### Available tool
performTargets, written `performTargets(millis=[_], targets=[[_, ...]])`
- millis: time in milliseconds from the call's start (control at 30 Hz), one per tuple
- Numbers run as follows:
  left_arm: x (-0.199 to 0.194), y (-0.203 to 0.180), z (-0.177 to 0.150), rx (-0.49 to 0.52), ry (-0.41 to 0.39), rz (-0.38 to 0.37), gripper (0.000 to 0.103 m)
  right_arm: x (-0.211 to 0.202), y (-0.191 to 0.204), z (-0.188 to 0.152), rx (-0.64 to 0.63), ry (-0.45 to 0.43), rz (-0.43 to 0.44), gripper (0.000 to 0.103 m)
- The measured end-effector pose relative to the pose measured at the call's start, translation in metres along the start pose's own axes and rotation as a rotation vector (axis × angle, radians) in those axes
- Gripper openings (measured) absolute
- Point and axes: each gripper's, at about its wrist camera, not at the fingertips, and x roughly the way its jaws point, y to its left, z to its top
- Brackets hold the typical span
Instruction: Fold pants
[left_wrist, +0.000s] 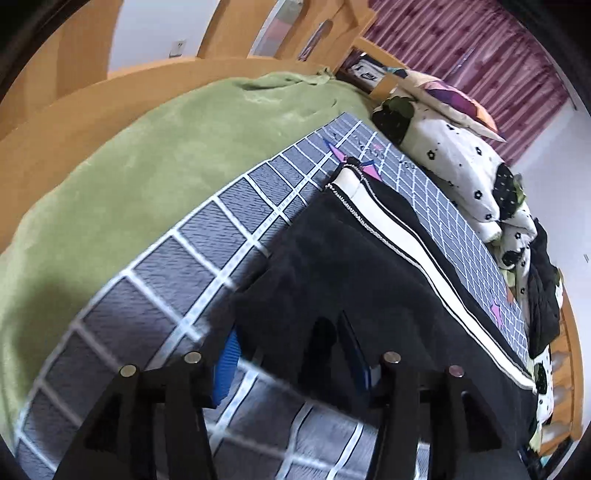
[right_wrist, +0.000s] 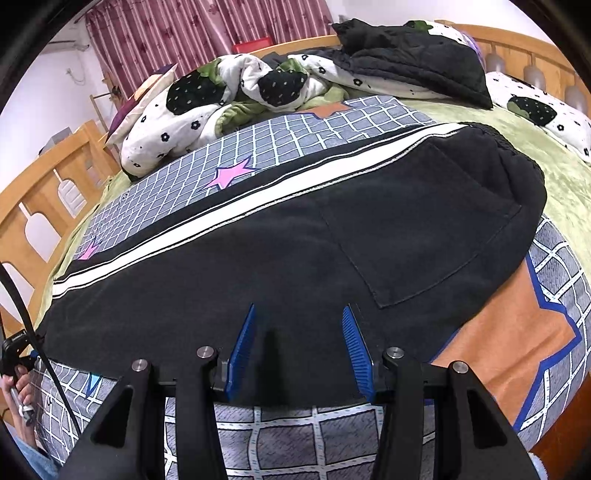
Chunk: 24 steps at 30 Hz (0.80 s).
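Black pants (right_wrist: 295, 240) with a white side stripe (right_wrist: 258, 199) lie flat along a grey grid-patterned sheet (right_wrist: 280, 443) on a bed. Their waistband (right_wrist: 517, 166) is at the right and a back pocket (right_wrist: 424, 229) faces up. My right gripper (right_wrist: 299, 308) hovers over the near edge of the pants, its blue pads (right_wrist: 242, 350) apart and pressing on nothing. The left wrist view shows the pants (left_wrist: 351, 258) running away to the hem (left_wrist: 351, 181). My left gripper (left_wrist: 288, 328) stands open at their near corner; black cloth lies between the fingers and partly hides the right pad (left_wrist: 364, 363).
A green blanket (left_wrist: 129, 166) covers the bed beside the sheet, inside a wooden bed frame (left_wrist: 55, 129). A strawberry-print quilt (right_wrist: 221, 92) and a black jacket (right_wrist: 406, 55) are heaped along the far side. A person's hand (right_wrist: 18, 391) shows at lower left.
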Motion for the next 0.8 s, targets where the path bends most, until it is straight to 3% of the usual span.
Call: performTargets(millis=[100,200,267,300,333,367,467,633,700,800], targets=[[0.001,0.001,0.006,-0.016,-0.015,-0.028,0.061,0.002,0.004,-0.001,-0.01,0.005,0.0,0.048],[0.022,-0.003,0.017,-0.023,0.034,-0.036,0.061,0.006,0.008,0.0,-0.009,0.017,0.006,0.048],[0.028,-0.011,0.02,-0.008,0.015,-0.007,0.059,0.008,0.012,0.0,-0.006,0.022,0.012,0.048],[0.027,-0.016,0.02,0.012,-0.005,0.028,0.041,0.008,0.015,0.0,-0.014,0.025,0.013,0.048],[0.026,-0.02,0.02,0.04,-0.025,0.084,0.029,0.007,0.019,0.001,-0.03,0.024,0.01,0.048],[0.021,-0.021,0.019,0.063,-0.052,0.094,0.021,0.006,0.022,0.001,-0.043,0.021,0.003,0.048],[0.002,-0.014,0.021,0.048,-0.091,0.071,0.02,0.001,0.034,0.004,-0.108,0.006,-0.029,0.048],[-0.013,-0.017,0.033,0.119,-0.076,0.186,0.034,-0.005,0.055,0.021,-0.181,-0.017,-0.026,0.048],[-0.019,-0.022,0.043,0.139,-0.091,0.121,0.05,-0.004,0.063,0.031,-0.199,-0.031,-0.023,0.05],[-0.017,-0.039,0.063,0.159,-0.104,0.034,0.056,0.003,0.076,0.047,-0.22,-0.049,-0.015,0.051]])
